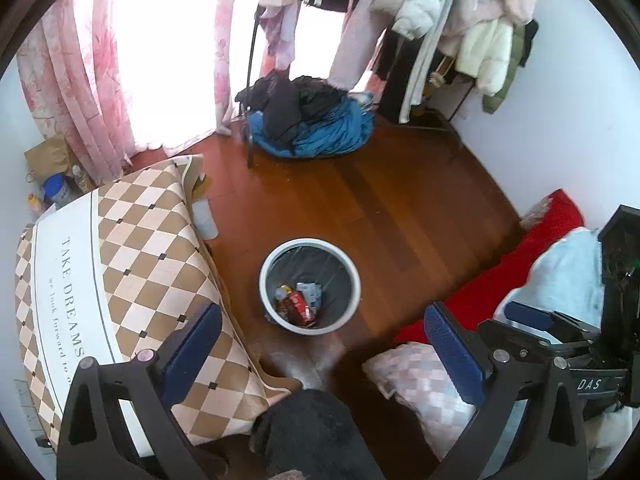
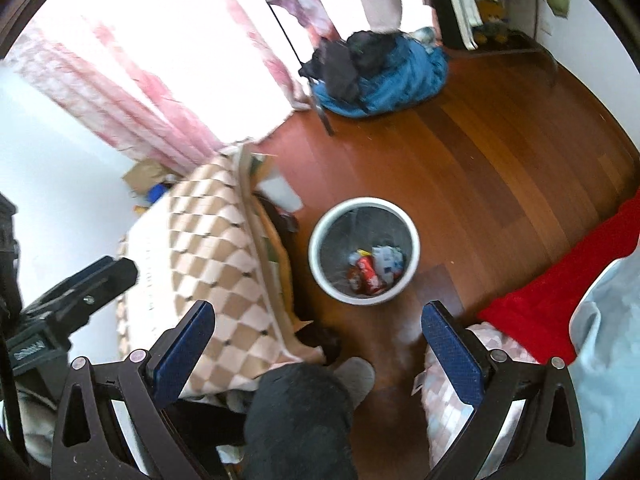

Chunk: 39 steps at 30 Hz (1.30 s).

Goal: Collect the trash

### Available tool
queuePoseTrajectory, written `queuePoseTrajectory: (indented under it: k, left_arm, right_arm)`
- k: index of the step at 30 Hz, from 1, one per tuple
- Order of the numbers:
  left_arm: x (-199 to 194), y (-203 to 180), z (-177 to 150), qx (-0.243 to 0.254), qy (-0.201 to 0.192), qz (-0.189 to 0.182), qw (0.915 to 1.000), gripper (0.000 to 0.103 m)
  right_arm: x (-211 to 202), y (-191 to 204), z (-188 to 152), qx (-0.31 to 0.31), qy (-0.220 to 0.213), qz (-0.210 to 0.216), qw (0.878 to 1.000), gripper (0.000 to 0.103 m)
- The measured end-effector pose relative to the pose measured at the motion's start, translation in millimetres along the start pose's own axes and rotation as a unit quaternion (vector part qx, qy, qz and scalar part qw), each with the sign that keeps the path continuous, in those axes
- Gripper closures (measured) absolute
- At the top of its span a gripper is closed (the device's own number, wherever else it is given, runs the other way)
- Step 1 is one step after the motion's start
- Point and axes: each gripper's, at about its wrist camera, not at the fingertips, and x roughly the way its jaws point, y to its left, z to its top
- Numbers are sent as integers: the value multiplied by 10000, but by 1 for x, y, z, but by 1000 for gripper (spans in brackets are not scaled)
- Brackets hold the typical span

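Note:
A round white trash bin (image 1: 265,264) with a dark liner stands on the wooden floor, also in the right wrist view (image 2: 414,240). Inside lie a red can or wrapper (image 1: 298,306) (image 2: 366,270) and crumpled pale wrappers (image 1: 312,292) (image 2: 386,260). My left gripper (image 1: 324,334) is open and empty, held above and in front of the bin. My right gripper (image 2: 320,332) is open and empty, also above the bin. The right gripper shows at the right edge of the left wrist view (image 1: 532,322); the left one shows at the left of the right wrist view (image 2: 92,284).
A low table with a checked brown-and-cream cloth (image 1: 152,248) (image 2: 208,232) stands left of the bin. A red blanket (image 1: 520,256) (image 2: 560,284) lies to the right. A blue and black clothes pile (image 1: 312,120) lies by the pink curtains. A person's dark-sleeved leg (image 1: 312,432) is below.

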Motion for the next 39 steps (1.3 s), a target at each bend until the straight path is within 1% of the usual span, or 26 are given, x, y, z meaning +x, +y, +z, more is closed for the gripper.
queuePoseTrajectory:
  k: [4,8,14,18,25,32,39]
  left_arm:
    - [-29,1,-3,-22,-88,-221,9997,0]
    - [-49,2,-8,-33,-145,-316,9994,0]
    - [-69,11,-21,-103,-151,-453,9988,0]
    - [-81,13,-24,-63,-206,-453,9987,0]
    - [-90,15,-27,-54,-275,-514,9983,0]
    - [-92,18,-29,-75,-274,-562,9980,0]
    - [-92,17,-31,-89,-278,-546,9981,0]
  right_arm:
    - [-32,19,-7,-111,-49,221,9997,0]
    - [-54,37,-16,-229,-74,366,9990,0]
    - [-71,54,-28,-307,-34,583,9978,0]
    - [-78,60,-33,-332,4,636,9974,0]
    - [-87,70,-37,-425,-9,634,9971,0]
    - [-90,82,-38,-539,-7,620,9966,0]
    - [-92,84,-39,-564,23,557,9968,0]
